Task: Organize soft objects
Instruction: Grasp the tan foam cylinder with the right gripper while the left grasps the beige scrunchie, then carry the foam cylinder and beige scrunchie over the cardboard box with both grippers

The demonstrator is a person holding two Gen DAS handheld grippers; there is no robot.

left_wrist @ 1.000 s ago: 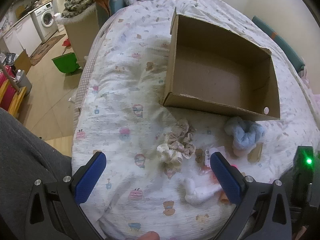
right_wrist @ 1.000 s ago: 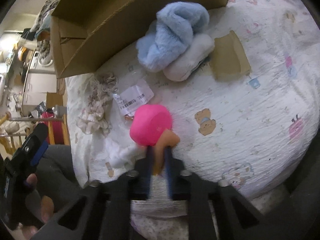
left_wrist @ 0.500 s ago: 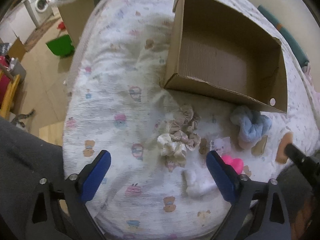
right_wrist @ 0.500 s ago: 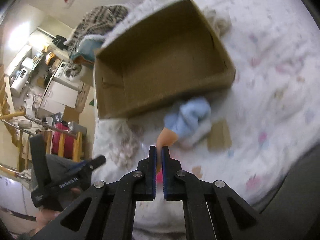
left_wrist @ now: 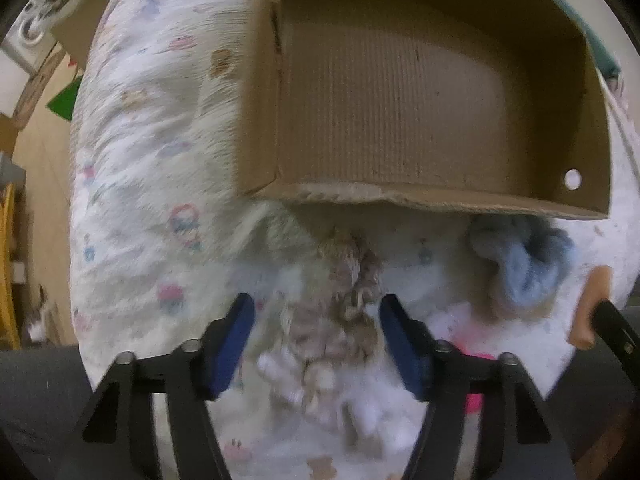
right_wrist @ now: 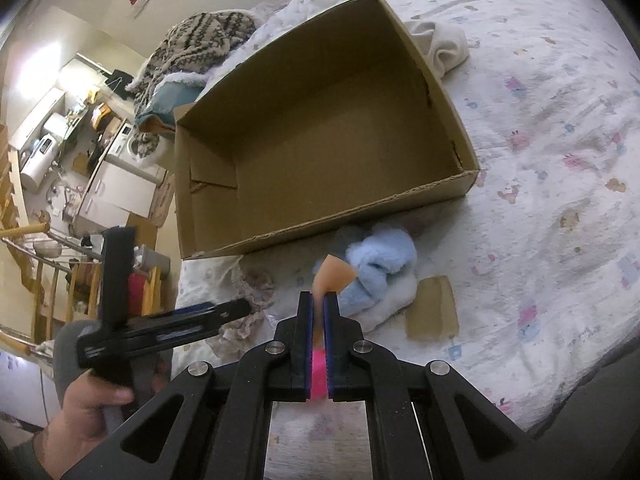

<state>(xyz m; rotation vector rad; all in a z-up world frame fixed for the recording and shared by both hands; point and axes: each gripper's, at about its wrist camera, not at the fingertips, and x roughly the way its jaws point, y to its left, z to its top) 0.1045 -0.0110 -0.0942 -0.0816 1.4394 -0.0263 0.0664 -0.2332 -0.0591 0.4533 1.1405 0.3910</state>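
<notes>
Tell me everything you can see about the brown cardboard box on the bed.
The brown cardboard box is a shallow, open-topped rectangular tray of corrugated board, empty inside. It sits flat on the white printed bedspread. One wall has a small round hole. The fluffy light-blue soft item lies against its near wall.

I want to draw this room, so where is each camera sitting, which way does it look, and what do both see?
Left wrist: sits on the left tongs, open, low over the bed, looking at the beige scrunchies and into the cardboard box; the right tongs' tip pokes in at right.
Right wrist: sits on the right tongs, higher up, shut on a peach and pink soft toy, facing the box; the left hand shows.
Shared: box, scrunchies, blue fluffy thing, toy.
</notes>
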